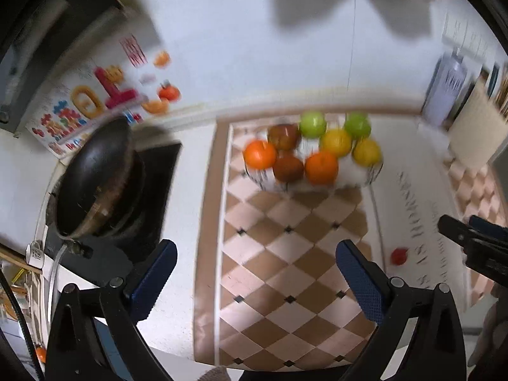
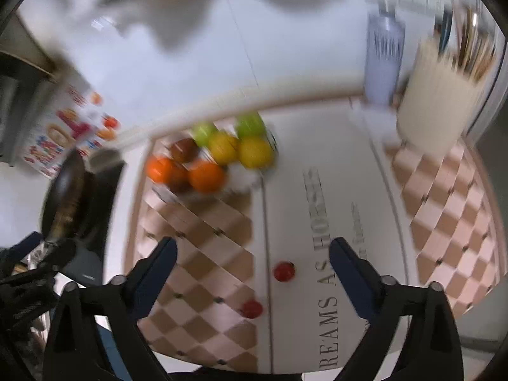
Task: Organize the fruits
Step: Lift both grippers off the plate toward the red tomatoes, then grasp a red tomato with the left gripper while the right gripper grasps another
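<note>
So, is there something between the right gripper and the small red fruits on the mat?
Nothing visible. The right gripper is open and empty; the nearer red fruit and the farther one lie on the bare mat in front of its fingers. The fruit pile sits farther back.

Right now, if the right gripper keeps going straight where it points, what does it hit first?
Probably the small red fruit lying on the mat, roughly between the open fingers. Depth is unclear, so it might reach bare mat first.
</note>
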Demonstrator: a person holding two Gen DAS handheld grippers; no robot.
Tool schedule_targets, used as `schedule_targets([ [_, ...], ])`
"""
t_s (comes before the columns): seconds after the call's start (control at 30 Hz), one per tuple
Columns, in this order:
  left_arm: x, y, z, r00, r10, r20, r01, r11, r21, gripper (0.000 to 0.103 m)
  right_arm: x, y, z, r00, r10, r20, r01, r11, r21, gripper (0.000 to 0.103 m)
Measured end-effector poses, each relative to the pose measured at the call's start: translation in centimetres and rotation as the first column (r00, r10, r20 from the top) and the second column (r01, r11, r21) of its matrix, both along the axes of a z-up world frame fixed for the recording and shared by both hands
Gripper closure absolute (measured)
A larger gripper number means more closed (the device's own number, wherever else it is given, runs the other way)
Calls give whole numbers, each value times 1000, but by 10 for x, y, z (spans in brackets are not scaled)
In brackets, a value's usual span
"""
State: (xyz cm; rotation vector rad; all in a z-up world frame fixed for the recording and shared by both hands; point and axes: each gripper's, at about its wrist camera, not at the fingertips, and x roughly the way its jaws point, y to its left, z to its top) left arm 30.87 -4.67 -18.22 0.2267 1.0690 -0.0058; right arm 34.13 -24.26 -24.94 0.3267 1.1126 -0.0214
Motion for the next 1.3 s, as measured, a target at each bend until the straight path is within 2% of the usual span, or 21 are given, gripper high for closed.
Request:
schedule_targets([
  [0.03,3,-3,-13,1000,0,-26,1,1000,6,1,5,-3,-24,999,3,-49,-3,1000,9,30],
  [0.07,7,-7,-29,998,-3,-65,3,1000,9,1,9,-5,-45,996,3,-87,-1,1000,26,34],
  [0.13,13,-14,-59,988,-2,-152,2,1000,4,1,14,-8,-76,990,3,-143,4,999,51,36],
  [0.17,15,-16,-69,984,-3,-180,2,1000,-2,1,16,-8,-92,986,4,-166,5,998,59,40],
  [0.33,19,-30,-114,952,-9,-305,6,1000,-9,1,23,-8,-136,975,8,-221,14,995,96,49],
  [0.37,20,-33,-120,946,-13,-324,8,1000,-19,1,24,-7,-141,974,11,-227,12,995,101,58],
  [0.43,19,-39,-129,936,-24,-351,12,999,-37,1,26,-5,-148,972,26,-233,-2,995,102,69],
  [0.6,14,-57,-141,911,-84,-404,36,992,-125,1,12,-14,-133,982,7,-187,12,995,98,69],
  [0.7,8,-73,-150,883,-147,-446,63,978,-197,3,-7,-30,-126,983,-41,-178,60,993,103,69],
  [0.77,2,-86,-155,866,-193,-462,94,969,-229,10,-19,-45,-124,979,-78,-186,101,989,113,69],
  [0.83,-2,-98,-161,846,-227,-483,115,961,-251,23,-31,-55,-125,975,-108,-196,131,985,109,69],
  [0.97,-14,-120,-171,815,-288,-503,173,949,-262,32,-46,-70,-129,966,-146,-212,172,979,106,69],
  [1.03,-19,-127,-175,801,-308,-513,195,945,-262,48,-52,-74,-131,963,-161,-215,187,977,106,69],
  [1.07,-21,-131,-178,793,-315,-522,203,944,-262,52,-54,-74,-132,962,-165,-217,191,976,106,69],
  [1.17,-27,-138,-179,796,-334,-505,234,939,-252,63,-57,-78,-130,962,-170,-213,196,975,108,69],
  [1.2,-27,-139,-178,796,-340,-501,241,937,-253,73,-57,-77,-129,963,-169,-211,194,975,106,69],
  [1.3,-28,-142,-177,794,-347,-500,249,935,-253,75,-54,-73,-125,967,-159,-200,183,977,106,69],
])
